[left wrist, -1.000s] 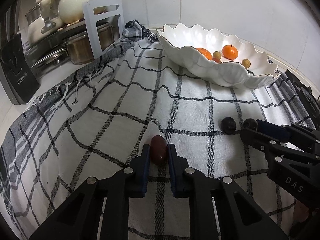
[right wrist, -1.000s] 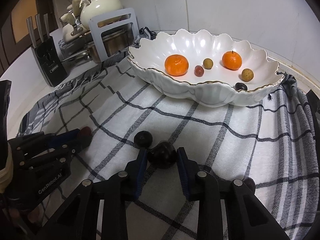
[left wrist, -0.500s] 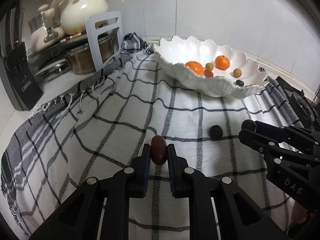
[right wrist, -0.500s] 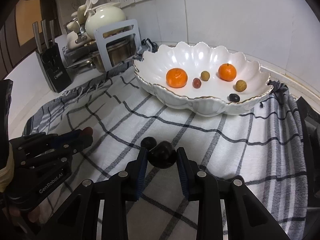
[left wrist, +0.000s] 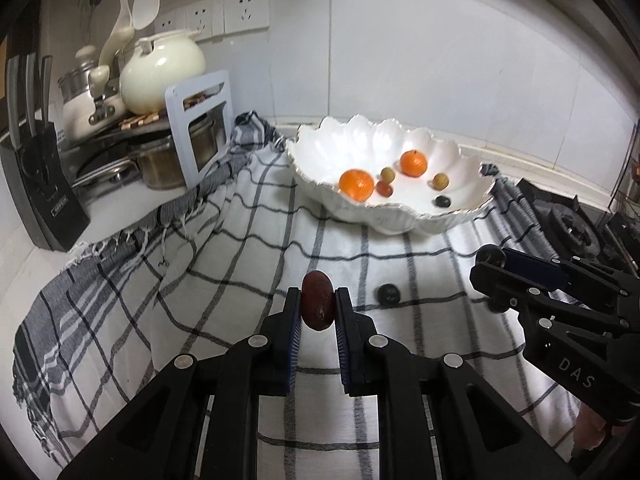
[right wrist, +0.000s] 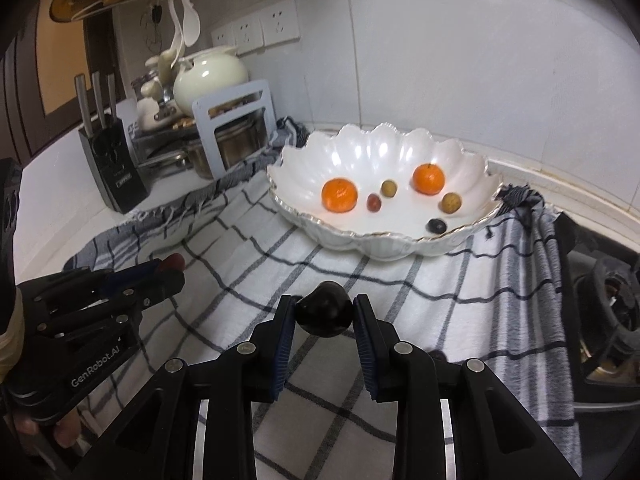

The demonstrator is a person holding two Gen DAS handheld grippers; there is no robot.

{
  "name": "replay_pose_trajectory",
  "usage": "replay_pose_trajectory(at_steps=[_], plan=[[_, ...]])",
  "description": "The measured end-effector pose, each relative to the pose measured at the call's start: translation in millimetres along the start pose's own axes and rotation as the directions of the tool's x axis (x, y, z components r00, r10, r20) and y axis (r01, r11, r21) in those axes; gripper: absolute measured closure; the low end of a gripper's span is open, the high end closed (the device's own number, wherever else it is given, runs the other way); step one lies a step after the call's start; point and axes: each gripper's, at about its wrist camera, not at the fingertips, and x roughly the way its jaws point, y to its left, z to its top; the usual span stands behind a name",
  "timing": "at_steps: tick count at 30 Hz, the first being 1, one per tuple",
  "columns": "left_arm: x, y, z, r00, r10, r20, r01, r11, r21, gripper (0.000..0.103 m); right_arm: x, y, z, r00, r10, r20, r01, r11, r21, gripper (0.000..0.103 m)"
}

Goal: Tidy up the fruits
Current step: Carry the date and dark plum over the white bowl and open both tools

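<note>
Above the black-checked white cloth [left wrist: 224, 264], the left gripper [left wrist: 317, 307] pinches an oval reddish-brown fruit [left wrist: 317, 306] and the right gripper [right wrist: 323, 315] a glossy black plum [right wrist: 323, 315]; each should clear the scalloped white bowl [right wrist: 304, 140]'s rim before releasing low inside.

Oblong red-brown fruit [left wrist: 317, 306] upright between pads. Round dark plum [right wrist: 324, 315] likewise pinched. Another dark fruit [left wrist: 388, 294] loose on cloth.

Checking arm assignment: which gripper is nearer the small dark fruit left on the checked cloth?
Left, though only by a little. The left gripper is just left of the small dark fruit; the right gripper is farther to its right.
</note>
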Motion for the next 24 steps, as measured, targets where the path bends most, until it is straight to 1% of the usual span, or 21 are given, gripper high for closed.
replay_pose_trajectory(at_steps=[9, 16, 20, 24], plan=[[-18, -11, 24, 0.996, -0.028, 0.080, 0.026, 0.999, 0.023, 0.085, -24, -9, 17, 0.996, -0.045, 0.079, 0.042, 0.998, 0.042, 0.072], [-28, -17, 47, 0.988, -0.049, 0.147, 0.043, 0.998, 0.042, 0.085, -36, -18, 36, 0.988, -0.074, 0.136, 0.066, 0.996, 0.066, 0.072], [-31, -21, 64, 0.980, -0.052, 0.190, 0.041, 0.997, 0.061, 0.085, -38, -24, 48, 0.985, -0.086, 0.152, 0.075, 0.994, 0.078, 0.072], [-29, -22, 78, 0.975, -0.061, 0.214, 0.047, 0.996, 0.070, 0.085, -37, -29, 62, 0.982, -0.091, 0.167, 0.077, 0.993, 0.090, 0.072]])
